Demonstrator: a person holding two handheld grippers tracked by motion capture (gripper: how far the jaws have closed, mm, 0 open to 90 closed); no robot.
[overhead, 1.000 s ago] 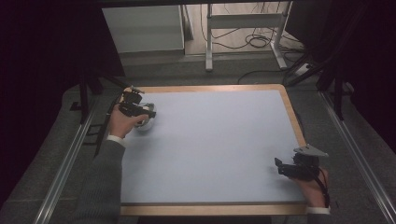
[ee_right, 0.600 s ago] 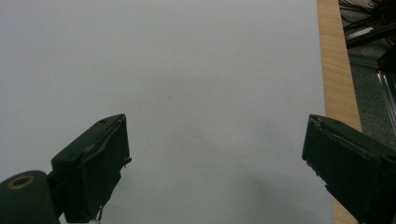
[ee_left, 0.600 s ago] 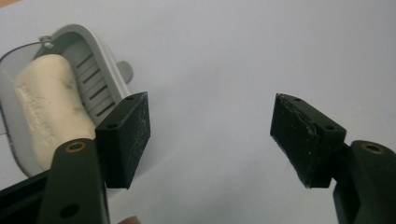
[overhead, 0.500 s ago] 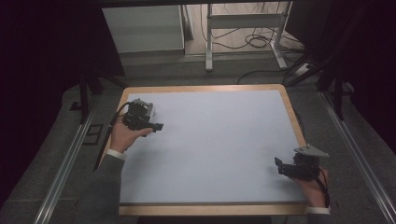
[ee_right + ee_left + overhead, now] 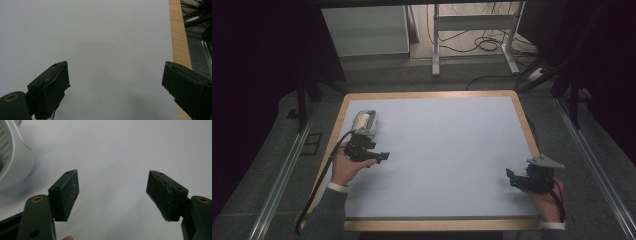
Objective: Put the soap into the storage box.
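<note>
A: Comparing with a second ago: the left gripper [image 5: 381,156] has come away from the white object [image 5: 364,123] toward the near side, and its jaws have just been opening. Nothing between them now; they stand well apart over bare surface [image 5: 447,150].

B: And the object?

A: Far-left part of the surface, close to the wooden edge, just beyond the left gripper and apart from it. Earlier the left hand [image 5: 346,167] covered that spot, so the object shows uncovered now. In the left gripper view it sits at the left margin [image 5: 12,157], outside the jaws.

B: Right side?

A: Right gripper [image 5: 511,176] at the near-right corner, same place as before. Jaws wide apart, empty, looking across pale surface [image 5: 100,37] with the wooden border [image 5: 178,32] at right.

B: Anything in the way?

A: No obstacle between either gripper and the object; the open middle of the surface lies between the two grippers. A black cable [image 5: 324,175] trails from the left gripper off the near-left edge. Beyond the far edge: floor, metal frame legs [image 5: 436,45], loose cables [image 5: 484,42].

B: Materials?

A: Surface is a smooth, matte, pale blue-grey sheet inside a light wood frame. Object is white, rounded, glossy plastic with ribbed detail; exact kind unclear. Gripper pads [image 5: 67,195] are black, blocky, scuffed with fine scratches.
</note>
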